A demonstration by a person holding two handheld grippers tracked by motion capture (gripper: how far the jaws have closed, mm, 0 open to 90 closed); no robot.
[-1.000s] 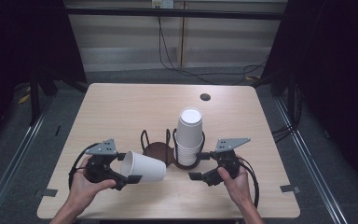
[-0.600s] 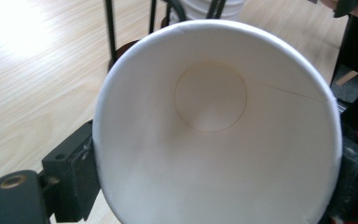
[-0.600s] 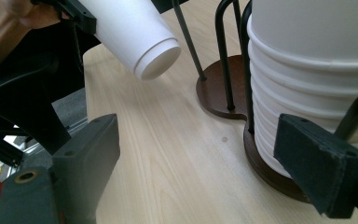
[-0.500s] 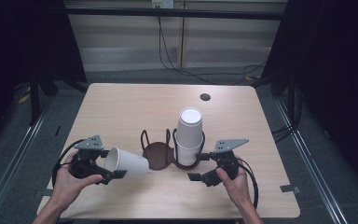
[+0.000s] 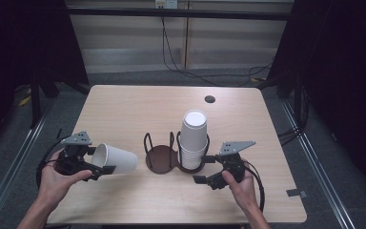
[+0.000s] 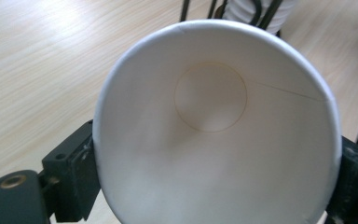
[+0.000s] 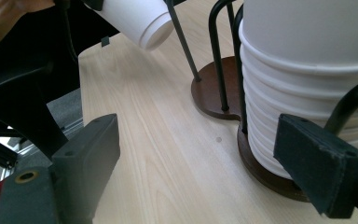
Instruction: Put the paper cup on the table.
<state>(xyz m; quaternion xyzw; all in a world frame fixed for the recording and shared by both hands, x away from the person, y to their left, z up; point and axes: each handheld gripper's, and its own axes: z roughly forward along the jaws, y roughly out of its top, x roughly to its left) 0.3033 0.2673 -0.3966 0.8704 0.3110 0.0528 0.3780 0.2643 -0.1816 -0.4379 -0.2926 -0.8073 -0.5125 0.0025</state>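
Cup [image 5: 116, 160] clamped in left hand-held gripper [image 5: 83, 160], carried farther left from holder [image 5: 171, 155], right hand-held gripper [image 5: 209, 169] unmoved, jaws apart

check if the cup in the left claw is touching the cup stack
Apart. The high view shows bare table and the empty holder ring between the held cup and the stack.

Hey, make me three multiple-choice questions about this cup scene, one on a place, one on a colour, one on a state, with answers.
1. Where is the stack of cups?
A. right ring of the holder
B. left ring
C. table edge

2. What colour is the holder's base?
A. white
B. dark brown
C. green

3. How is the single cup in the left gripper oriented?
A. upright
B. on its side
C. flattened

Answers:
1 A, the stack stands in the right ring.
2 B, the wooden discs are dark brown.
3 B, its base points toward the holder.
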